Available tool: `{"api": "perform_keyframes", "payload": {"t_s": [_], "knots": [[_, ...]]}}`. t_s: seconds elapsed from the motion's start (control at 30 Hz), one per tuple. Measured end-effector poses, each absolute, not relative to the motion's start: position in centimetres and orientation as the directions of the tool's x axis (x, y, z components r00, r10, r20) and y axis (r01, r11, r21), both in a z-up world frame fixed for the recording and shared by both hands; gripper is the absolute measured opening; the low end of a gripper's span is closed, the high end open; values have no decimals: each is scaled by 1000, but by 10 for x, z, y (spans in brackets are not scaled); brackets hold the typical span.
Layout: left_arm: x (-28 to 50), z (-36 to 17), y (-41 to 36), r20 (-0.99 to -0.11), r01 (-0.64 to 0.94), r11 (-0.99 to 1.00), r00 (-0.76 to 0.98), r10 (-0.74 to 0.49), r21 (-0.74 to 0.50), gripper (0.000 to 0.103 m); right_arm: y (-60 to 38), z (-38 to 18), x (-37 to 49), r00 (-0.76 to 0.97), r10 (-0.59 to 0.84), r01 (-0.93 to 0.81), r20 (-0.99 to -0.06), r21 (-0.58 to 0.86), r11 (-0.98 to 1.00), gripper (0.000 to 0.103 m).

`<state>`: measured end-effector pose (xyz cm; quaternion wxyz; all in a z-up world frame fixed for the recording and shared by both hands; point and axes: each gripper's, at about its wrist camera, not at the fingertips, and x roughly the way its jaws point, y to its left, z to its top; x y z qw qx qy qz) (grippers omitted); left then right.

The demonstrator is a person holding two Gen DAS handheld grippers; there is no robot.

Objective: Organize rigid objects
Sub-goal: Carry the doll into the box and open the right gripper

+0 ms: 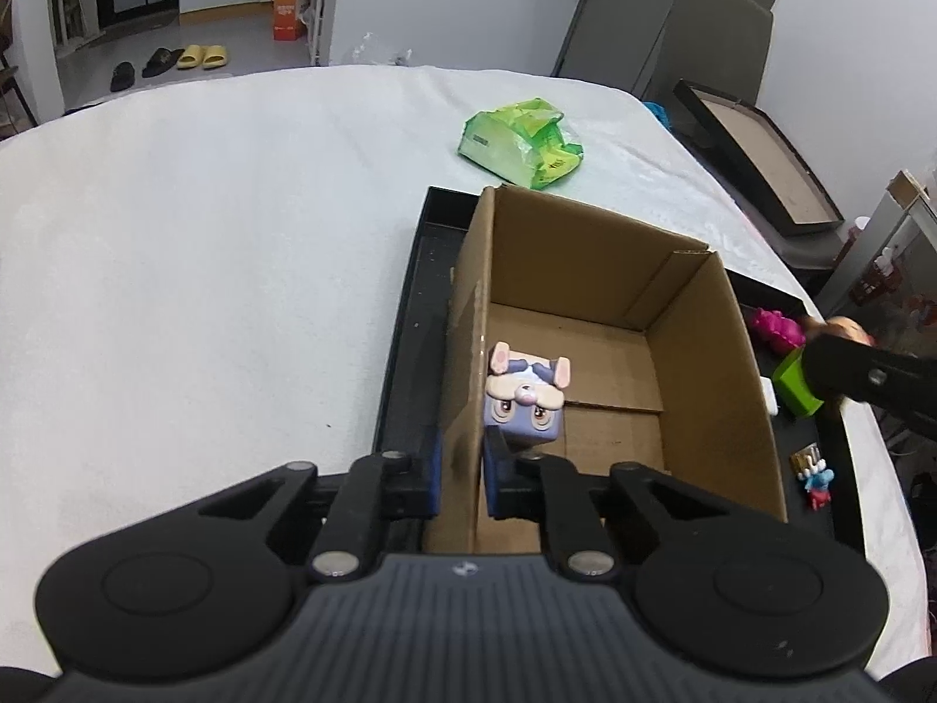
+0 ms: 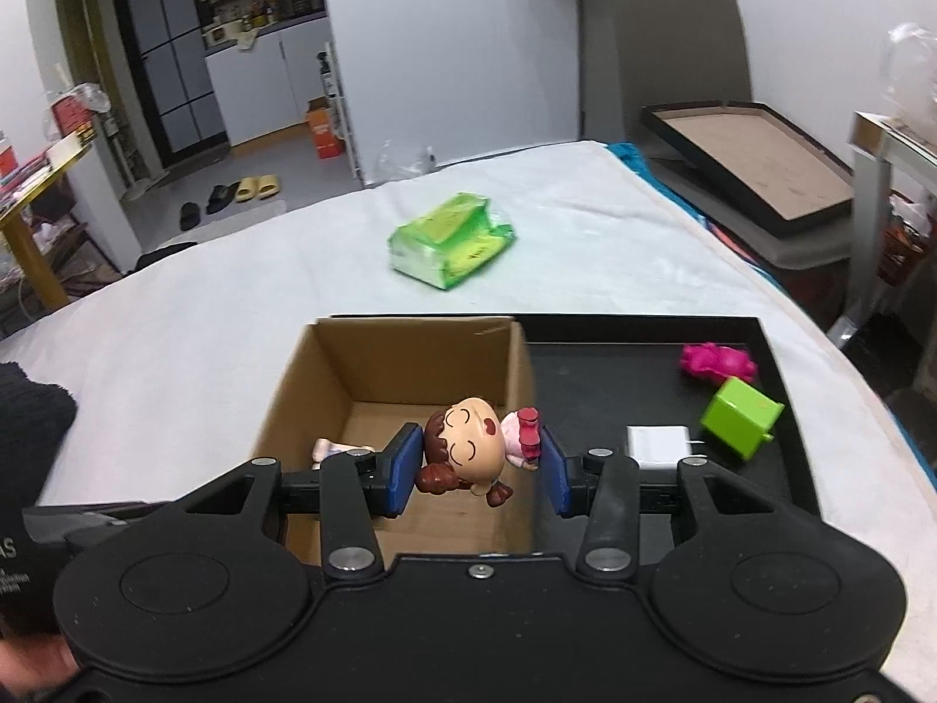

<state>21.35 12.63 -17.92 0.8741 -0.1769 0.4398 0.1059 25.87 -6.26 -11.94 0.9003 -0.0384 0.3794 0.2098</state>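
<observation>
An open cardboard box stands in a black tray on the white table. A purple cube toy with a rabbit face lies inside the box by its left wall. My left gripper is shut on that left wall, one pad on each side. In the right wrist view my right gripper is shut on a doll figurine with a big head and brown pigtails, held over the box. The right gripper's arm shows at the right edge of the left view.
The tray also holds a pink toy, a green cube, a white charger and a small blue figure. A green tissue pack lies further back on the table. A black frame leans at the right.
</observation>
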Motion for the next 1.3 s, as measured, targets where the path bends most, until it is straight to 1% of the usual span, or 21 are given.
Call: {"api": "perform_keyframes", "payload": {"t_s": [0.07,0.33,0.53,0.6,0.7,0.87,1.03,1.2,1.3], "knots": [[213,-180,126,-807,-337,915,590,20,-224,10,-54,-121,259,613,358,-420,-704,93,903,43],[211,-182,132,-801,-332,907,599,-9,-259,10,-16,-125,270,574,392,-473,-719,100,876,43],[210,-182,133,-799,-334,904,601,-15,-267,10,9,-119,274,566,415,-519,-712,83,851,43],[210,-183,135,-798,-337,899,602,-23,-280,10,17,-116,275,558,446,-553,-699,87,828,43],[210,-183,138,-797,-338,894,604,-33,-293,10,25,-113,276,586,440,-558,-681,56,828,50],[209,-185,141,-796,-337,889,603,-48,-309,11,13,-118,279,571,428,-531,-701,82,843,51],[209,-184,139,-796,-329,897,604,-41,-296,11,-10,-123,275,578,391,-500,-716,68,864,53],[210,-183,135,-803,-326,905,595,-27,-272,11,-41,-124,268,585,365,-469,-724,65,881,58],[211,-183,132,-806,-326,911,592,-11,-252,13,-58,-125,265,588,348,-456,-730,57,888,60]]}}
